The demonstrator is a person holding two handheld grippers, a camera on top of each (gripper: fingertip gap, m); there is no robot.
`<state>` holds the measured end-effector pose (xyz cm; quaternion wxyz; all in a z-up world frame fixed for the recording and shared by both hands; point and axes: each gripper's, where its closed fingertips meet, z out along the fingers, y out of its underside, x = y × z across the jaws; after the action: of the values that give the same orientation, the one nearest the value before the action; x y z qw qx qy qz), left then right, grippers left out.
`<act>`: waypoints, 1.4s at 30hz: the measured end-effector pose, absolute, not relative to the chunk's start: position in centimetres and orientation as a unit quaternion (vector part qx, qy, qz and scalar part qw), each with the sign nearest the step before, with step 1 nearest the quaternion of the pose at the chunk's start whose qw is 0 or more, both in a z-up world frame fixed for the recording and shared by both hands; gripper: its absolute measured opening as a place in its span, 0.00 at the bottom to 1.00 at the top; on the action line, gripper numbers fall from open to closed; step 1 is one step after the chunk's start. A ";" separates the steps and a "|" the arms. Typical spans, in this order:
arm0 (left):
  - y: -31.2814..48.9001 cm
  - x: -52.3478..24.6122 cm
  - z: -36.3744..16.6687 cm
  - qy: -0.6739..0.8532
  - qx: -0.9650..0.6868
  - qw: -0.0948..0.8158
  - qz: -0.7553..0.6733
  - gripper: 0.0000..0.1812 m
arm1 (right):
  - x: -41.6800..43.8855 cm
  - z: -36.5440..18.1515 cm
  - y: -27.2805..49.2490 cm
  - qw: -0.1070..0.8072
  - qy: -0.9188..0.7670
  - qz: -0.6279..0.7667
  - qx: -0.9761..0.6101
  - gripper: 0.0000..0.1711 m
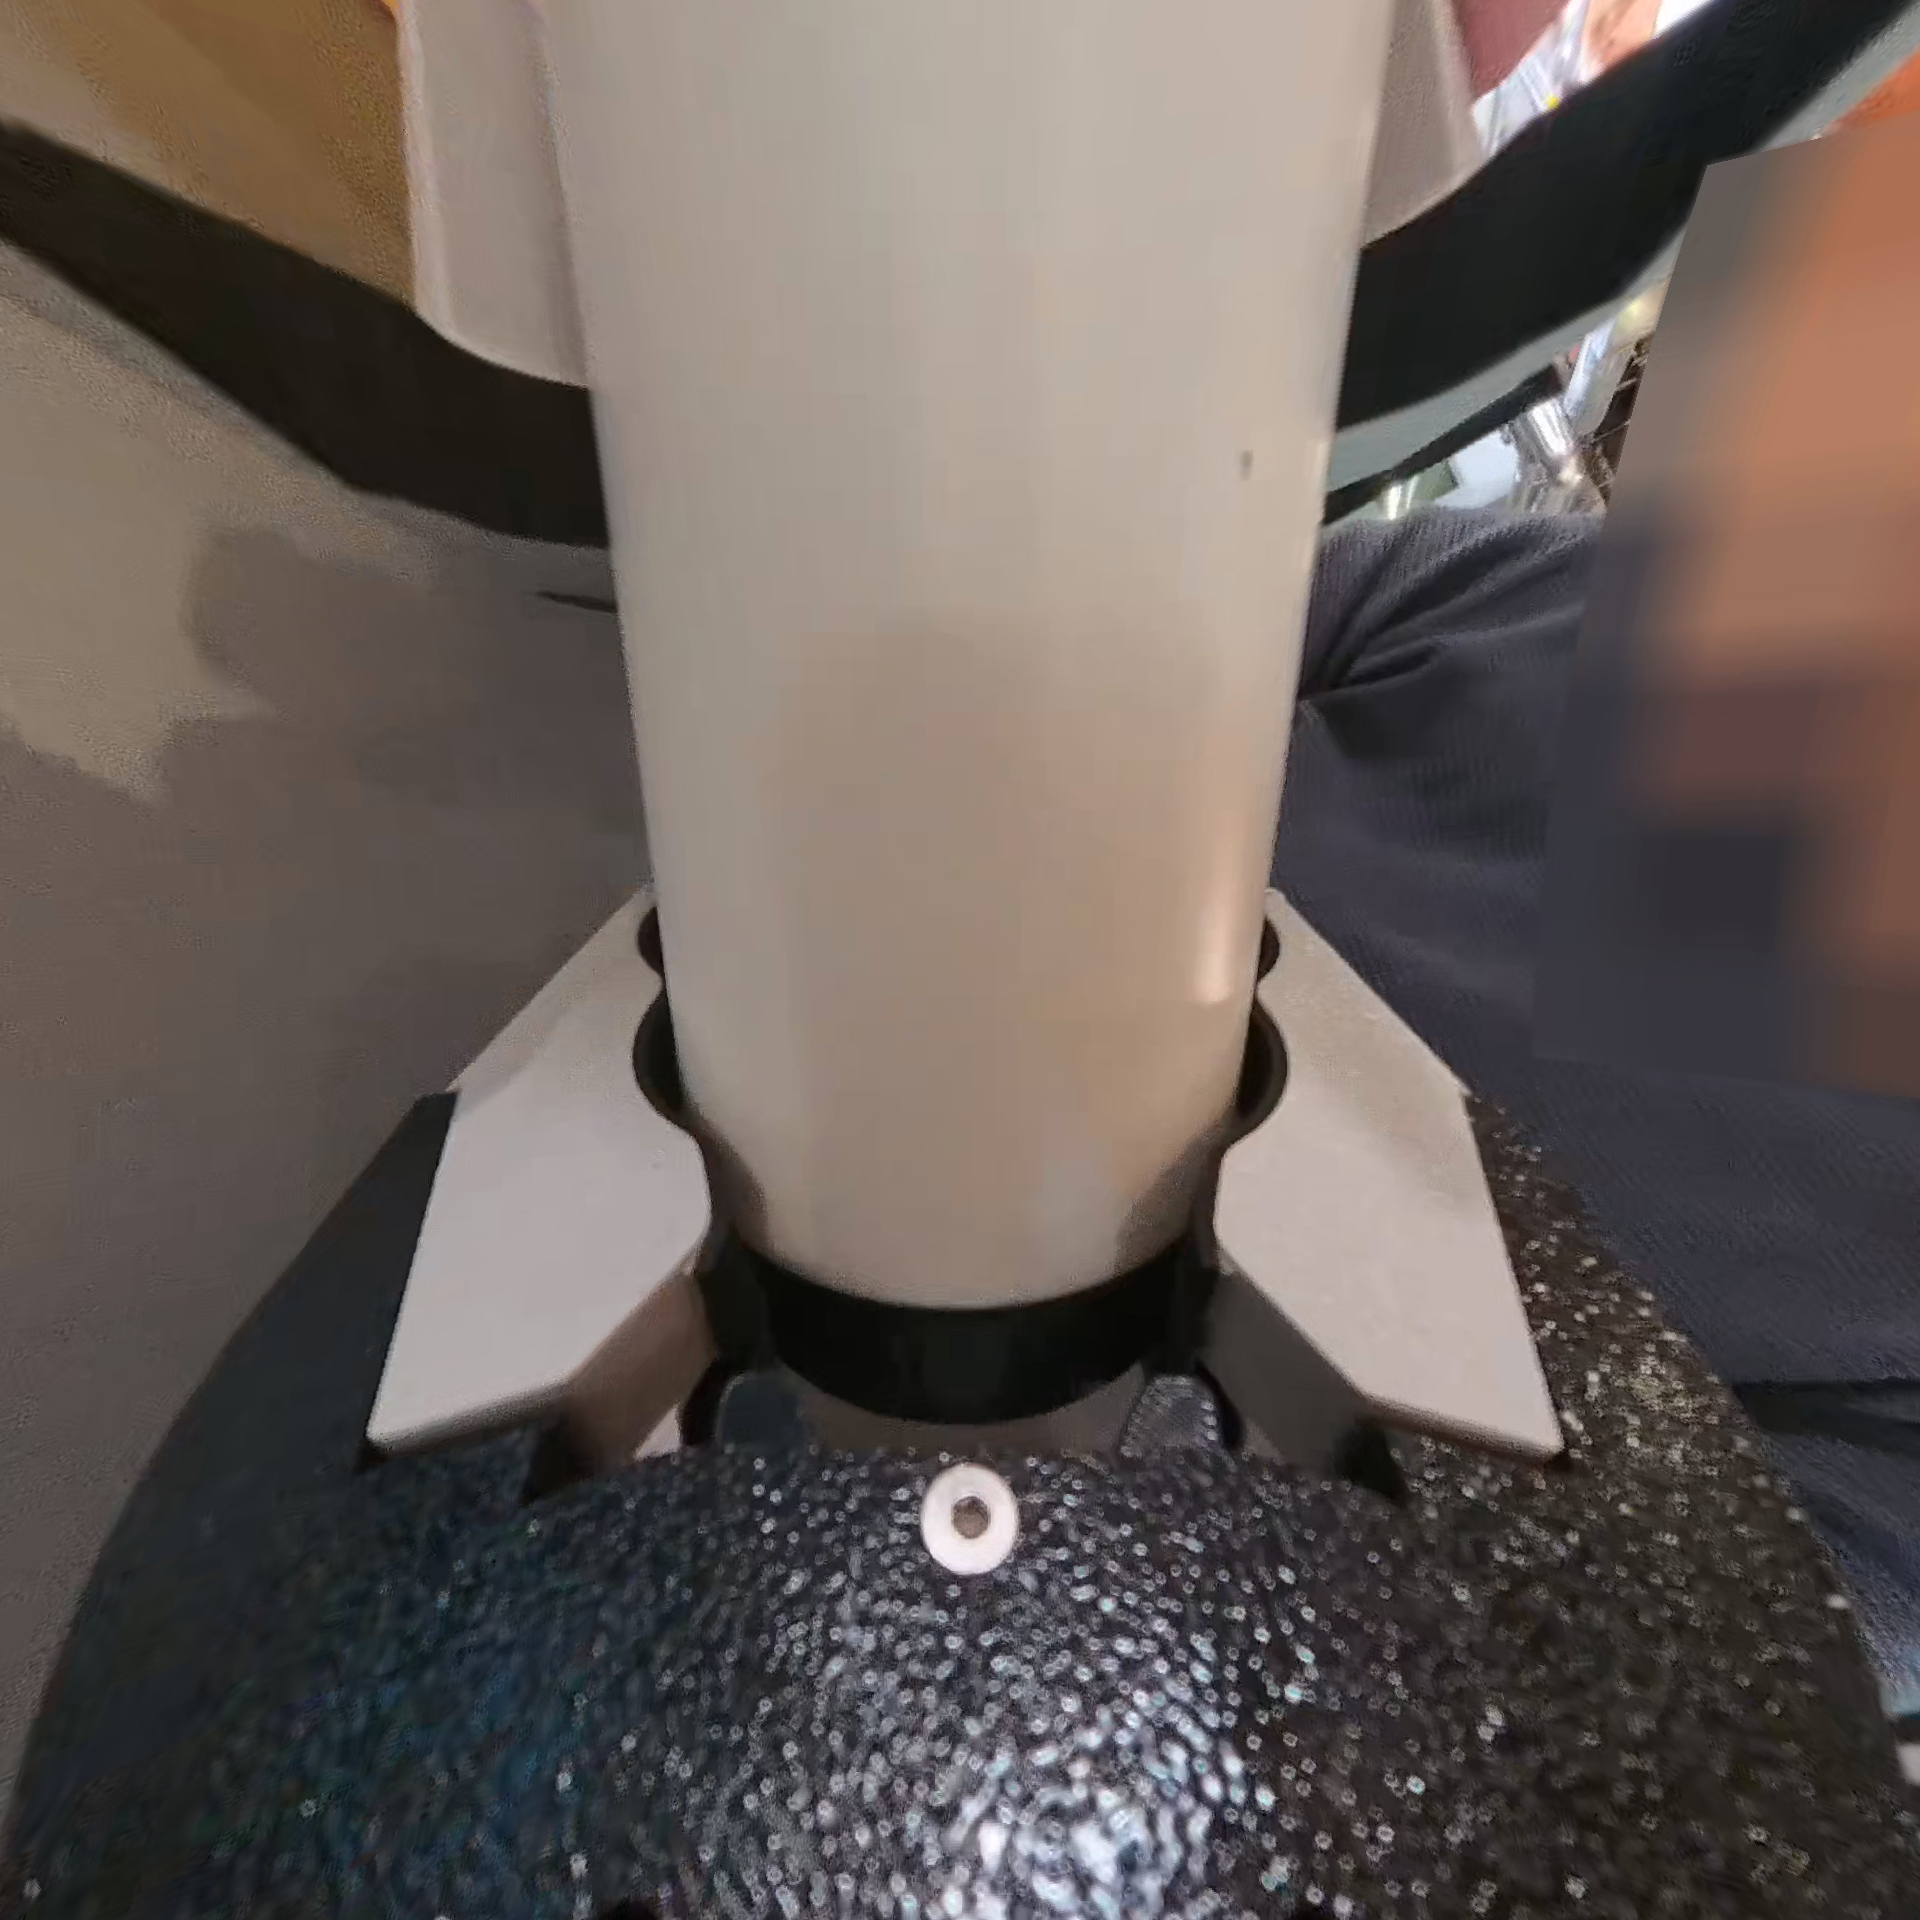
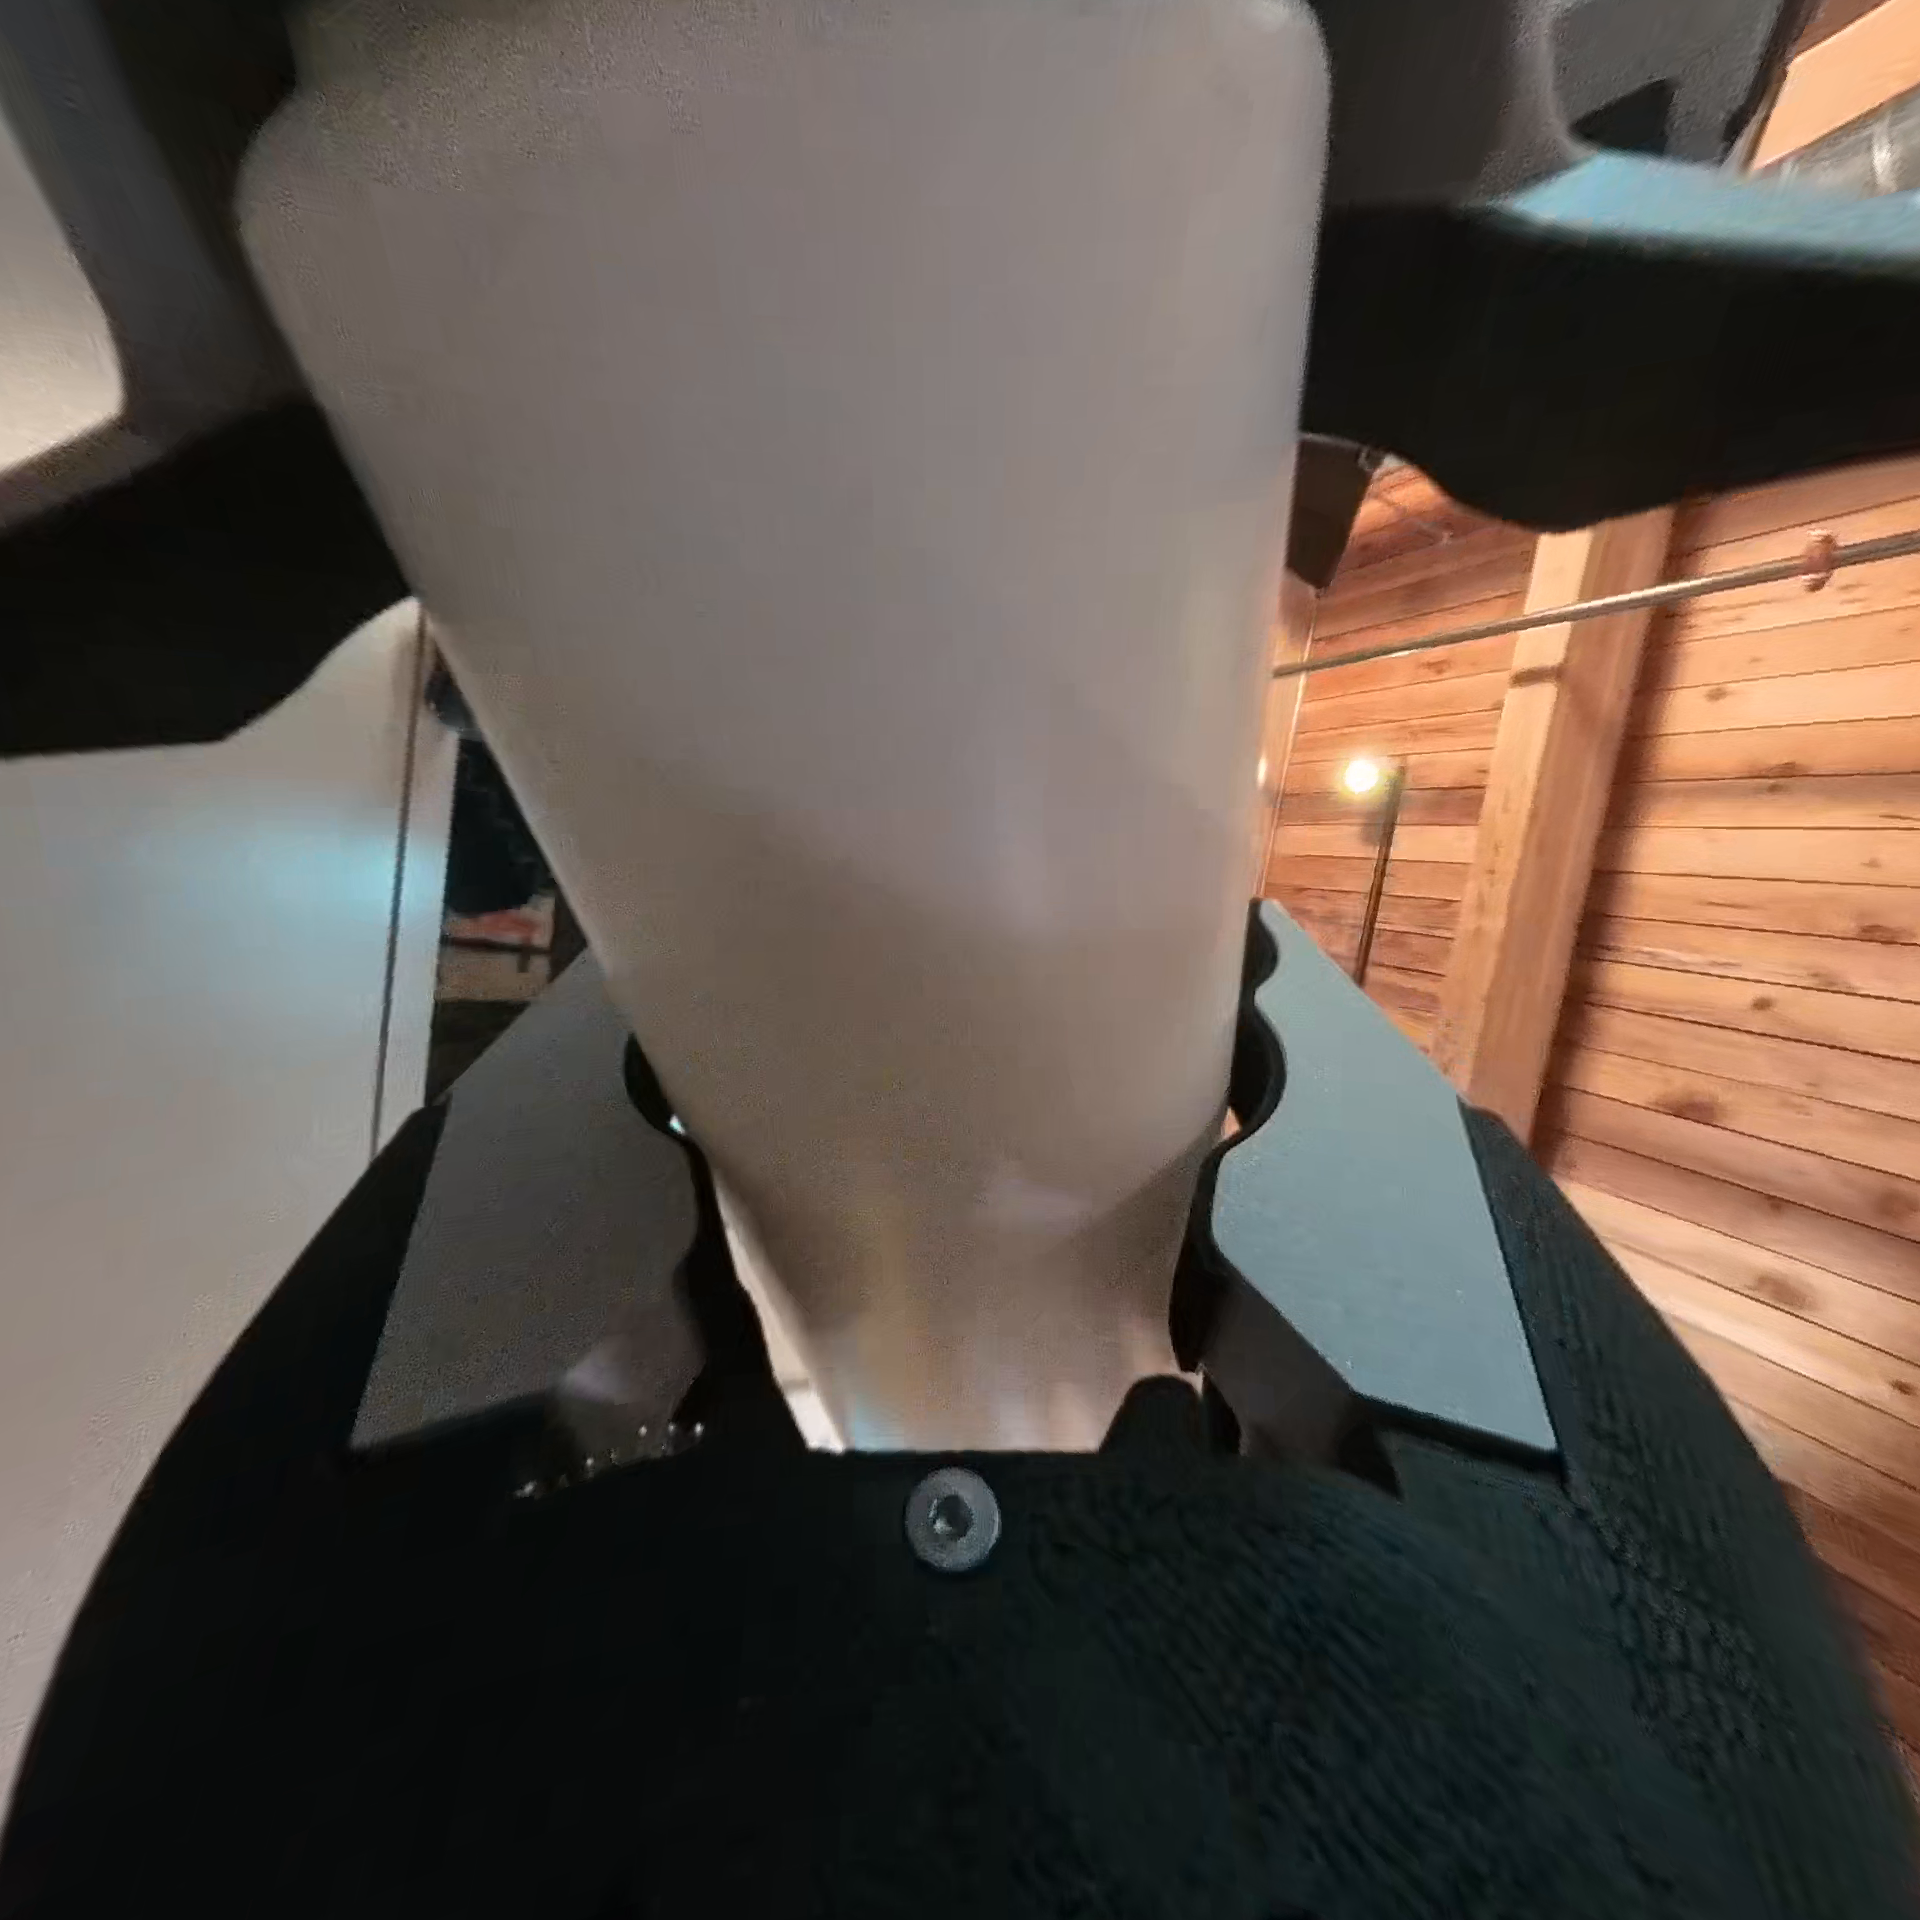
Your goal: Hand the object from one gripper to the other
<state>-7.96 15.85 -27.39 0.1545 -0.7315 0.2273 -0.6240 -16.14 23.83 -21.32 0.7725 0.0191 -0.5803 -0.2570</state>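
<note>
A white plastic bottle [image 1: 956, 571] with a black cap [image 1: 935, 1351] is held between both grippers. My left gripper [image 1: 956, 925] is shut on its cap end, with the pale fingers [image 1: 551, 1195] pressing both sides. The right gripper's pale fingers [image 1: 478, 208] and black body clasp the far end. In the right wrist view my right gripper [image 2: 925, 945] is shut on the bottle [image 2: 831, 623], its dark fingers [image 2: 1371, 1195] against the sides. The left gripper's black body [image 2: 1610, 364] sits at the bottle's far end.
A person in a dark sweater [image 1: 1507, 935] is close on the right of the left wrist view, with a grey surface [image 1: 208, 883] on the left. The right wrist view shows a wooden plank wall [image 2: 1714, 987], a metal pipe [image 2: 1558, 613] and a white wall [image 2: 187, 987].
</note>
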 end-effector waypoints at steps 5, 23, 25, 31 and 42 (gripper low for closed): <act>20.9 -11.0 -23.2 0.188 -0.664 0.374 -0.620 0.78 | -15.3 -21.1 27.2 0.782 -0.577 -0.215 -0.099 0.61; 27.1 -18.7 -21.6 0.194 -0.630 0.751 -0.040 0.88 | -15.0 -20.3 29.5 0.573 -0.486 0.433 -0.498 0.61; 27.8 -17.5 -21.9 0.197 -0.636 0.746 -0.020 0.87 | -15.0 -20.1 29.1 0.520 -0.456 0.510 -0.512 0.61; 30.2 -14.3 -25.4 0.223 -0.691 0.685 0.057 0.82 | -15.9 -20.3 29.6 0.485 -0.385 0.520 -0.588 0.61; 29.8 -12.2 -26.1 0.258 -0.693 0.673 0.035 0.43 | -15.6 -19.4 30.8 0.580 -0.327 0.358 -0.655 0.61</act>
<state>-12.16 29.81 -26.05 0.6725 -0.6928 0.2580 0.0348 -15.61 30.78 -19.44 0.5799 -0.6552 -0.3265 0.3576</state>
